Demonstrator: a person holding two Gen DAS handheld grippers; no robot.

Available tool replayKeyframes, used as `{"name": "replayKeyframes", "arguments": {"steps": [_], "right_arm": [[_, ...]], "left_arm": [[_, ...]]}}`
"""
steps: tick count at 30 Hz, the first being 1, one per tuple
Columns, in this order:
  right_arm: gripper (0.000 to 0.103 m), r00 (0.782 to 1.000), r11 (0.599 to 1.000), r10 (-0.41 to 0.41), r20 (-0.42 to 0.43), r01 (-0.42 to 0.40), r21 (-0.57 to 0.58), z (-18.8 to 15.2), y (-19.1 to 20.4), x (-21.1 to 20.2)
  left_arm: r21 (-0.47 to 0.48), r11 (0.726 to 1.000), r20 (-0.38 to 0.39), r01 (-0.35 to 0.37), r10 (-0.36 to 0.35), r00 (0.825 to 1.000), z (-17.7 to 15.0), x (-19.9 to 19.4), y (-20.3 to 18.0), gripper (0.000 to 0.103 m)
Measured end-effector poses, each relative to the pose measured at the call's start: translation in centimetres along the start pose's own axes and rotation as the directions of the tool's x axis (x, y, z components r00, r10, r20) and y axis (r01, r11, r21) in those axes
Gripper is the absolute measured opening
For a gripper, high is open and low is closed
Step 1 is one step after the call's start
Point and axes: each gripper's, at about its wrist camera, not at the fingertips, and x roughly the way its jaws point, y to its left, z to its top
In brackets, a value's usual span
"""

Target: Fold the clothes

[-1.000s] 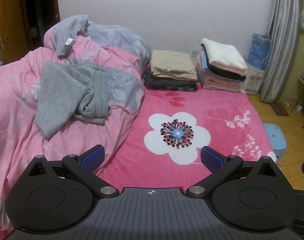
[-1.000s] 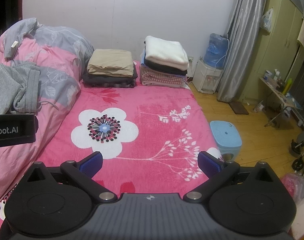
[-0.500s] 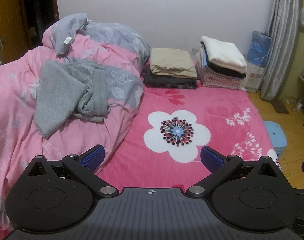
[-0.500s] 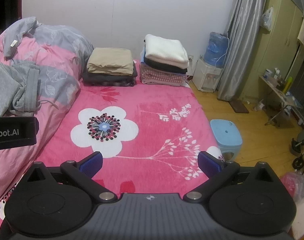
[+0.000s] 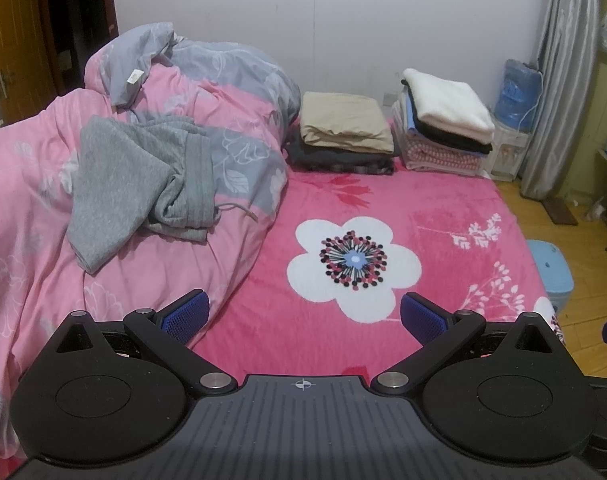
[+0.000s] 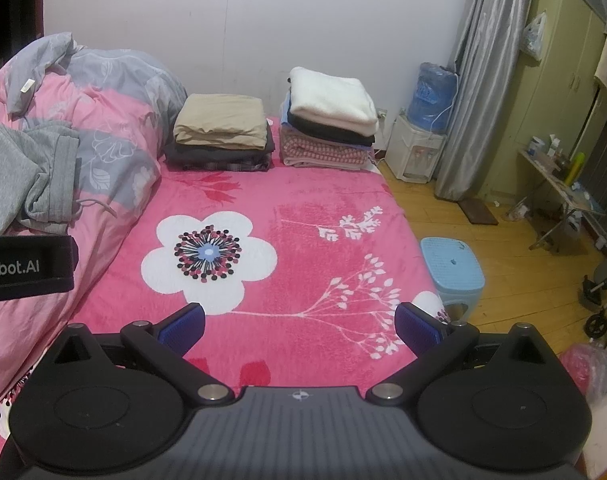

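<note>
Left wrist view: left gripper jaws wide apart, empty, over the near edge of the pink floral blanket. Framing has crept slightly forward and down since a second ago; the crumpled grey knit garment on the pink-and-grey duvet along the bed's left side looks untouched, so likely only an approach, folding not started. Right wrist view: right gripper also spread, empty, barely shifted; two folded stacks sit at the far edge.

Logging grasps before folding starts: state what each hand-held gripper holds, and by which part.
Nothing is held. The left hand-held gripper and right hand-held gripper are both open above the pink floral blanket; the crumpled grey knit garment lies untouched.
</note>
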Motion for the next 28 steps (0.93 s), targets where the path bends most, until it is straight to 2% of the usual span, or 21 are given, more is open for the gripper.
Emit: {"name": "replayKeyframes", "arguments": {"steps": [28], "right_arm": [[0.103, 1.000, 1.000, 0.002, -0.002, -0.002, -0.001, 0.02, -0.02, 0.18]], "left_arm": [[0.004, 1.000, -0.008, -0.003, 0.003, 1.000, 0.11, 0.19, -0.26, 0.103]]}}
